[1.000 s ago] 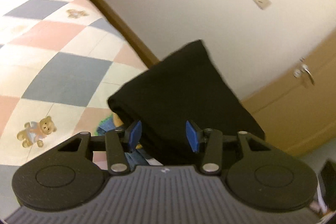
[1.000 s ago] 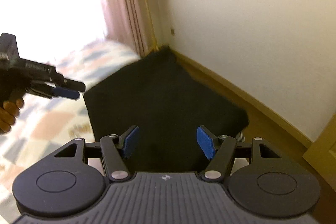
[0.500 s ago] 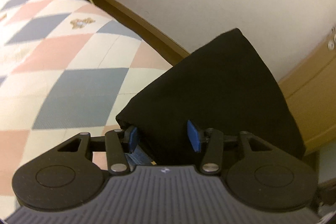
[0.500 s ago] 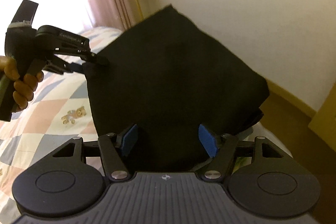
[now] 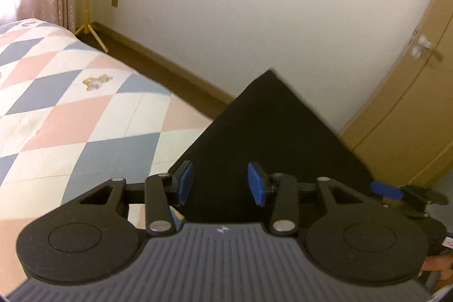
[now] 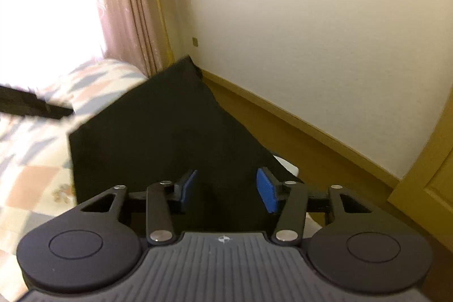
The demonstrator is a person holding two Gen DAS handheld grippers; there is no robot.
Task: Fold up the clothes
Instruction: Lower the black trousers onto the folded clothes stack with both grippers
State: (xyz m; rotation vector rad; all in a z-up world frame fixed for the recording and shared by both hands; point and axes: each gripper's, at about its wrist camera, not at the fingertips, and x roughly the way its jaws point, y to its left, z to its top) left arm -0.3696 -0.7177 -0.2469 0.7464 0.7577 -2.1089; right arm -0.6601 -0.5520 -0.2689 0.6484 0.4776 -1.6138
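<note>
A folded black garment (image 5: 271, 132) lies across the corner of a bed with a checked quilt (image 5: 70, 109); it also shows in the right wrist view (image 6: 158, 132). My left gripper (image 5: 220, 181) is open, its blue pads either side of the garment's near edge. My right gripper (image 6: 229, 187) is open too, over the garment's near part. The right gripper's blue tip (image 5: 386, 188) shows at the right edge of the left wrist view. The left gripper shows as a dark blurred bar (image 6: 34, 105) at the left of the right wrist view.
A cream wall with a wooden skirting (image 5: 158, 67) runs behind the bed. A wooden door (image 5: 419, 104) with a handle stands at the right. A pink curtain (image 6: 124, 4) hangs by a bright window. Something white (image 6: 287, 164) lies under the garment's right edge.
Both grippers have swung and the garment sits lower in view than half a second ago. The left gripper has moved away to the left in the right wrist view. Both jaws stayed open.
</note>
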